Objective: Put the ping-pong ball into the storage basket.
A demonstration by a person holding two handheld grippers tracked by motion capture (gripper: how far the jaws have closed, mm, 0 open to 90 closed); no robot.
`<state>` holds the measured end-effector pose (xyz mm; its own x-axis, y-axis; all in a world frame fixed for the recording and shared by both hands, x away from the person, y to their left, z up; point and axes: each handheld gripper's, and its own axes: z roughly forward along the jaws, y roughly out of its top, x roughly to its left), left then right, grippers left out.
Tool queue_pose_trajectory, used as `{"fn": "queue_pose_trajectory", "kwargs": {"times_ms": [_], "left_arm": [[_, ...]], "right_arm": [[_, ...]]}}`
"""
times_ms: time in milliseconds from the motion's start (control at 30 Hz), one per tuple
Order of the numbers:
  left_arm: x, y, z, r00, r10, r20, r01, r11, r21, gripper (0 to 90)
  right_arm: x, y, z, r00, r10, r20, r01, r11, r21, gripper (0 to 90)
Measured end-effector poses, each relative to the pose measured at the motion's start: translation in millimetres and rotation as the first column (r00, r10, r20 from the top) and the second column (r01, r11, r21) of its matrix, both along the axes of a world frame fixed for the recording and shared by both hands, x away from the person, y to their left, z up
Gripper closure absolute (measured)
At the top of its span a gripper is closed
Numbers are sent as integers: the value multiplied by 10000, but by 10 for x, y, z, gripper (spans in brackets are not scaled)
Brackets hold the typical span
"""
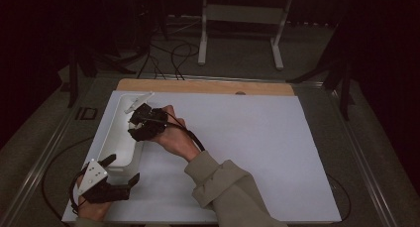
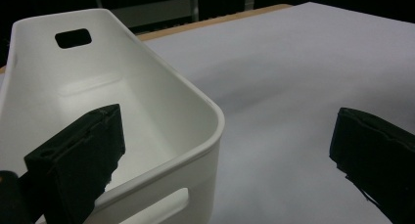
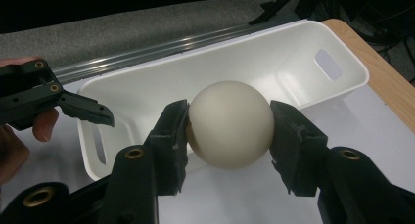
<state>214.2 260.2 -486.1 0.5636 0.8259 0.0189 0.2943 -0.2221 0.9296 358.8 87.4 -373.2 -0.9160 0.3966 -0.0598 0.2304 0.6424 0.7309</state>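
A cream ball [image 3: 230,131] sits between the pads of my right gripper [image 3: 229,120], which is shut on it. In the high view that gripper [image 1: 139,125] hovers over the right rim of a long white bin [image 1: 121,156] at the table's left. The bin [image 3: 274,53] lies just behind the ball, and what shows of its inside is bare. My left gripper [image 1: 122,170] stands open at the bin's near end. Its jaws straddle the bin's near corner [image 2: 205,111], one over the inside and one outside, neither touching it. The left gripper [image 3: 73,106] also appears at the left of the right gripper view.
A white sheet [image 1: 247,138] covers the table, with a wooden strip [image 1: 208,86] along its far edge. Beyond it on the grey floor stand a white frame [image 1: 242,14] and loose cables [image 1: 168,53]. Dark stands flank both sides.
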Motion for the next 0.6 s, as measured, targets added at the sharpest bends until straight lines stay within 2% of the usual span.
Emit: {"fn": "queue_pose_trajectory", "kwargs": {"times_ms": [600], "left_arm": [[1, -3, 0, 10000, -10, -6, 10, 10000, -24, 4]], "right_arm": [[-9, 115, -23, 10000, 46, 58, -46, 10000, -77, 509]]}}
